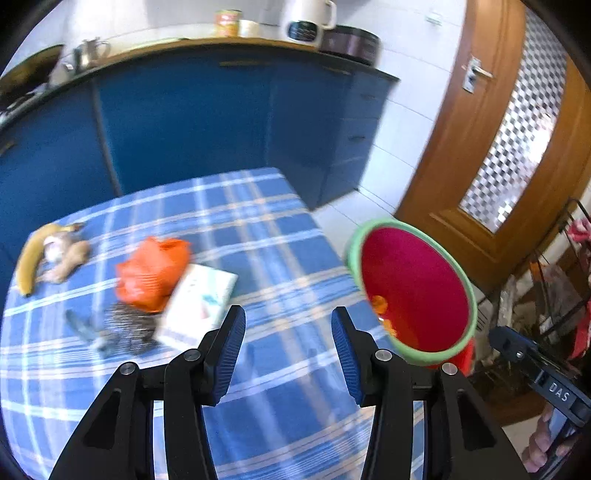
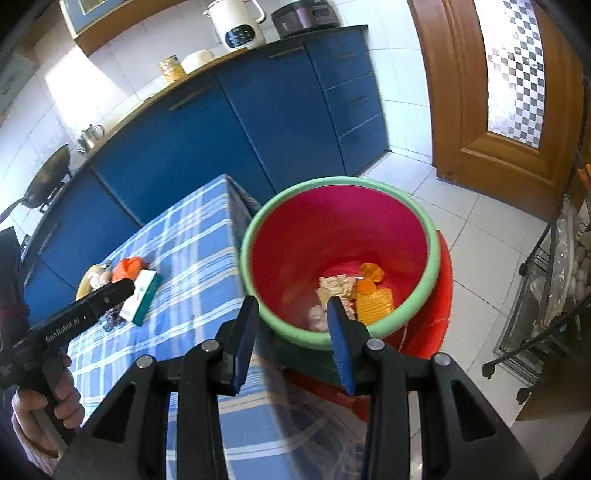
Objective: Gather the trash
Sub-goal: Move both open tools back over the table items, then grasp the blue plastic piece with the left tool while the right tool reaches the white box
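A red bin with a green rim [image 2: 434, 254] stands on the floor by the table's corner and also shows in the left wrist view [image 1: 413, 288]. Inside lie crumpled paper [image 2: 334, 286], orange scraps [image 2: 371, 273] and a yellow ridged piece [image 2: 375, 304]. My right gripper [image 2: 293, 301] hovers open over the bin's near rim, nothing between its fingers. On the blue plaid tablecloth [image 1: 258, 229] lie an orange plastic bag [image 1: 151, 271], a white box [image 1: 197, 306], a dark wrapper [image 1: 125, 328], a banana [image 1: 31, 258] and ginger [image 1: 68, 260]. My left gripper [image 1: 288, 312] is open and empty above the cloth, right of the box.
Blue cabinets [image 1: 192, 122] run behind the table under a counter with a white kettle [image 2: 236, 26] and a wok [image 2: 50, 177]. A wooden door [image 2: 476, 110] stands at the right. A wire rack [image 2: 554, 280] sits on the tiled floor right of the bin.
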`<state>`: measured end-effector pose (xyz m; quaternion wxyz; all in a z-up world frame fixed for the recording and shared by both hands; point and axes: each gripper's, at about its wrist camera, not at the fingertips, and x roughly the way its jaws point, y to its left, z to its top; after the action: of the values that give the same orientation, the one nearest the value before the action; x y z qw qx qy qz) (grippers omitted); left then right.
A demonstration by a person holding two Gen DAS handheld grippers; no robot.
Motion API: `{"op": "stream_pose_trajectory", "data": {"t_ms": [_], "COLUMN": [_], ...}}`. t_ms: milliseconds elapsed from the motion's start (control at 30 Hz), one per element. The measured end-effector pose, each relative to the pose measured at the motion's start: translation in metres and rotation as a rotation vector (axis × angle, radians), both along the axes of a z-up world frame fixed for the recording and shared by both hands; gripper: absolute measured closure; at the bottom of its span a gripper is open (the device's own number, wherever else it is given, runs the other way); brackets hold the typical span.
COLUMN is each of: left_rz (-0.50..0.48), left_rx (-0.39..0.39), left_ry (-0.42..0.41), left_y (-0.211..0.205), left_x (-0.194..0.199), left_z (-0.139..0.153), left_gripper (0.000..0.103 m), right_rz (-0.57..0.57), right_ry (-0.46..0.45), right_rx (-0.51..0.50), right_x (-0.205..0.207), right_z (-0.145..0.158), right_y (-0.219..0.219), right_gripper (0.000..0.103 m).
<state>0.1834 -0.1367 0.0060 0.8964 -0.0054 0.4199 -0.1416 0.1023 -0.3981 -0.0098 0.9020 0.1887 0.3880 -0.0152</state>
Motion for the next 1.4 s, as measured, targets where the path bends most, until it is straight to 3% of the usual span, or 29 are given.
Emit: {"op": "stream_pose_trajectory", "data": {"t_ms": [333, 633, 1033, 1400], "left_rz": [0.165, 0.285, 0.387, 0.360], "left_rx": [0.049, 0.056, 0.023, -0.056], "left_ry": [-0.025, 0.022, 0.113, 0.160], "left_y": [0.076, 0.129, 0.157, 0.161], "left_x": [-0.004, 0.010, 0.037, 0.057], "left_z": [0.014, -0.007, -0.059, -0.081], "left_gripper": [0.053, 0.053, 0.053, 0.053], "right_rz": [0.077, 0.114, 0.119, 0.129], "right_ry": [-0.021, -0.015, 0.035, 0.089], "right_rx": [0.003, 0.010, 0.018, -0.028], "right_x": [-0.007, -0.009, -0.002, 0.018], "right_z": [0.011, 0.003, -0.014, -0.023], "right_y": [0.043, 0.078, 0.095, 0.110], "right_gripper": [0.063, 0.062, 0.062, 0.062]}}
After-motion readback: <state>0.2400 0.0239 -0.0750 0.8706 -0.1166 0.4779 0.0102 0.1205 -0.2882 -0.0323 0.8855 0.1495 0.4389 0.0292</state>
